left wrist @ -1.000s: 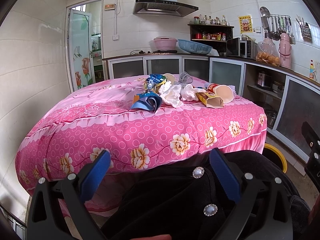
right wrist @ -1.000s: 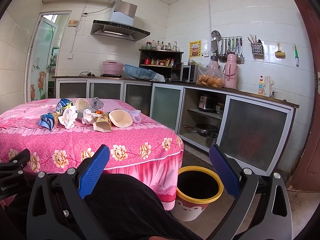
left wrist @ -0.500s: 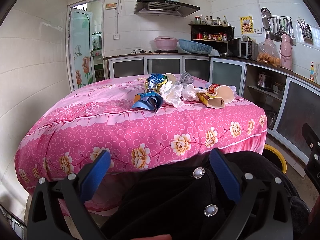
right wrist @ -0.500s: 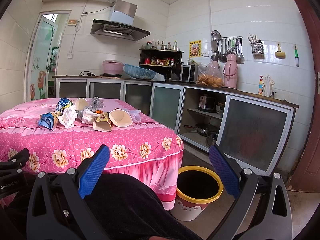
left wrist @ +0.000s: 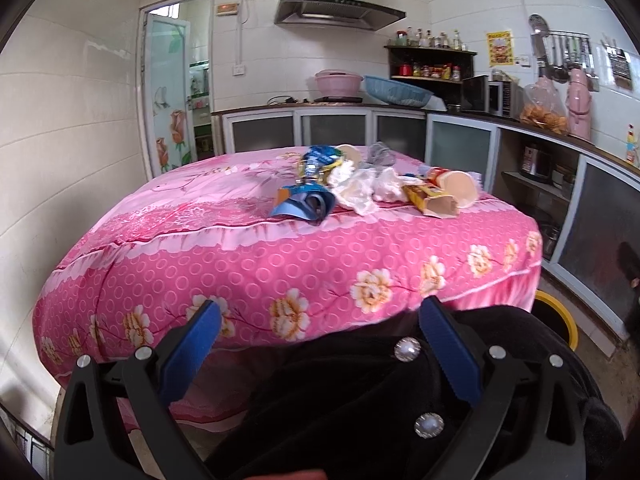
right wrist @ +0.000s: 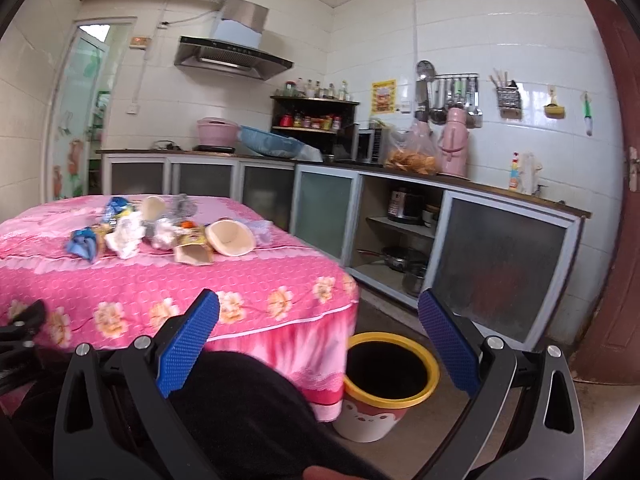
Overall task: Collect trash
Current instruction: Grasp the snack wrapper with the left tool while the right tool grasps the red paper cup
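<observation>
A heap of trash lies on the pink flowered table [left wrist: 240, 264]: a blue snack wrapper [left wrist: 304, 206], crumpled white tissue [left wrist: 356, 190], a yellow carton [left wrist: 434, 202] and a paper cup [left wrist: 460, 188]. The same heap shows in the right wrist view, with the wrapper [right wrist: 82, 242], carton [right wrist: 192, 250] and cup [right wrist: 230, 237]. A yellow-rimmed trash bin [right wrist: 386, 384] stands on the floor right of the table. My left gripper [left wrist: 320, 348] is open and empty, low, short of the table. My right gripper [right wrist: 318, 344] is open and empty, low, near the bin.
Kitchen cabinets and a counter [right wrist: 400, 208] run along the back and right walls. A brown door [right wrist: 616, 240] stands at the far right. Dark clothing [left wrist: 360, 400] fills the bottom of both views. A glass door [left wrist: 176, 92] is at the back left.
Both grippers have risen and moved toward the table; the table and the bin look larger and lower in the views. Both stay open.
</observation>
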The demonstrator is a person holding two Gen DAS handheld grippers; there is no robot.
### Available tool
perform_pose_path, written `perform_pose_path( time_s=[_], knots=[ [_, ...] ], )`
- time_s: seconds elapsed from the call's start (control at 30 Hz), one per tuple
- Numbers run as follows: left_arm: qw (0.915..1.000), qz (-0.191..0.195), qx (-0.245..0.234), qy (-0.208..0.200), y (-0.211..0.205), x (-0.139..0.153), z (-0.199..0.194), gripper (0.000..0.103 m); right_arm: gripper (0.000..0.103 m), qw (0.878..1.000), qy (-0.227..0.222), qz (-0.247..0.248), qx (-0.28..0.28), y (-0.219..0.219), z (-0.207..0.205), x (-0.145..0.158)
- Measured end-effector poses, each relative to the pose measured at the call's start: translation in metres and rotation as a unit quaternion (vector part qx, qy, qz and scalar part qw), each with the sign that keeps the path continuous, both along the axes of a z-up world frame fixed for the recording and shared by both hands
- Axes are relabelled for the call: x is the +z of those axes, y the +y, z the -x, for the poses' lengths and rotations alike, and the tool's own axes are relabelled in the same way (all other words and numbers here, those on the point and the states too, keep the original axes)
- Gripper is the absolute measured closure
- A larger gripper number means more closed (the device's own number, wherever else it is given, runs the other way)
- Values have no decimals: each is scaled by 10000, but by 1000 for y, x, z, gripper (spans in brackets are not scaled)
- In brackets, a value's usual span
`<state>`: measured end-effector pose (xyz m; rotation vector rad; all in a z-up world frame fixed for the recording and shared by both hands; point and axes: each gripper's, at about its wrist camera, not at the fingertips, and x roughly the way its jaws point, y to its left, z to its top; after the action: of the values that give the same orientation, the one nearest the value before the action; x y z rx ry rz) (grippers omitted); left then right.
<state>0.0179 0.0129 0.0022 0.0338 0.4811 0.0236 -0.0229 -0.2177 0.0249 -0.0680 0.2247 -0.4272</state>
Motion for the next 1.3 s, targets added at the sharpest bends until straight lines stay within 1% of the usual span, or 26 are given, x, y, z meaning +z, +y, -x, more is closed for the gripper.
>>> perform_pose_path(
  time_s=[0.07,0.17,0.2,0.23,0.3,0.37,0.4,0.43,0.47,0.5,0.53,0.6,0.63,0.67,0.7,0.73,0.8,0.87,0.93,0.97,1.03,1.1,1.13,1.17,1.27,1.3],
  knots=[
    [9999,63,98,49,10,6,-10,7,8,9994,215,214,138,-7,-18,7],
    [9995,134,276,3,28,18,-26,7,8,9929,716,545,776,-19,-55,17],
    [9995,217,244,-27,35,22,-34,7,8,9908,817,484,965,-23,-65,19],
    [9993,327,184,-11,43,26,-42,7,8,9847,1045,312,1357,-29,-81,22],
    [9986,514,24,92,55,33,-60,7,8,9746,1314,21,1816,-38,-106,26],
    [9974,687,-97,199,66,38,-78,7,8,9609,1649,-217,2212,-46,-137,27],
    [9968,770,-135,177,72,40,-87,7,8,9559,1716,-405,2348,-49,-152,27],
    [9960,871,-154,147,78,41,-94,7,8,9539,1676,-571,2424,-54,-161,27],
    [9951,950,-216,150,81,40,-101,7,8,9491,1634,-772,2579,-59,-173,27],
    [9947,968,-295,202,86,39,-111,7,8,9454,1669,-843,2670,-56,-184,27],
    [9955,863,-289,269,88,38,-121,7,8,9427,1754,-898,2691,-58,-200,26],
    [9991,306,-234,149,83,37,-132,7,8,9450,1809,-865,2584,-59,-217,25],
    [9997,-47,-208,95,78,36,-137,7,8,9479,1773,-802,2521,-60,-227,25],
    [9992,-315,-191,132,73,36,-143,7,8,9489,1781,-732,2502,-62,-237,23],
    [9984,-478,-225,216,69,35,-150,7,8,9481,1786,-716,2530,-62,-242,23],
    [9969,-576,-384,387,64,34,-159,7,8,9457,1814,-687,2607,-61,-251,21],
    [9951,-577,-488,637,62,32,-172,7,8,9467,1870,-440,2587,-59,-264,17],
    [9934,-410,-671,836,62,31,-184,7,8,9474,1964,74,2526,-51,-277,11],
    [9915,-263,-666,1087,64,25,-198,7,8,9434,2124,371,2519,-45,-289,3],
    [9897,-199,-749,1207,64,21,-203,7,8,9418,2134,496,2550,-42,-293,0],
    [9864,-199,-848,1392,64,14,-213,7,8,9352,2209,872,2629,-34,-304,-6],
    [9881,-404,-733,1288,61,10,-215,7,8,9321,2183,1108,2671,-29,-308,-9],
    [9884,-439,-734,1255,59,9,-217,7,8,9285,2156,1209,2770,-26,-312,-9],
    [9879,-438,-772,1271,56,9,-221,7,8,9268,2153,1271,2803,-25,-314,-9],
    [9864,-413,-802,1376,52,8,-232,7,8,9153,2259,1599,2926,-19,-328,-15],
    [9855,-421,-801,1435,51,8,-235,7,8,9133,2273,1628,2961,-17,-330,-15]
  ],
)
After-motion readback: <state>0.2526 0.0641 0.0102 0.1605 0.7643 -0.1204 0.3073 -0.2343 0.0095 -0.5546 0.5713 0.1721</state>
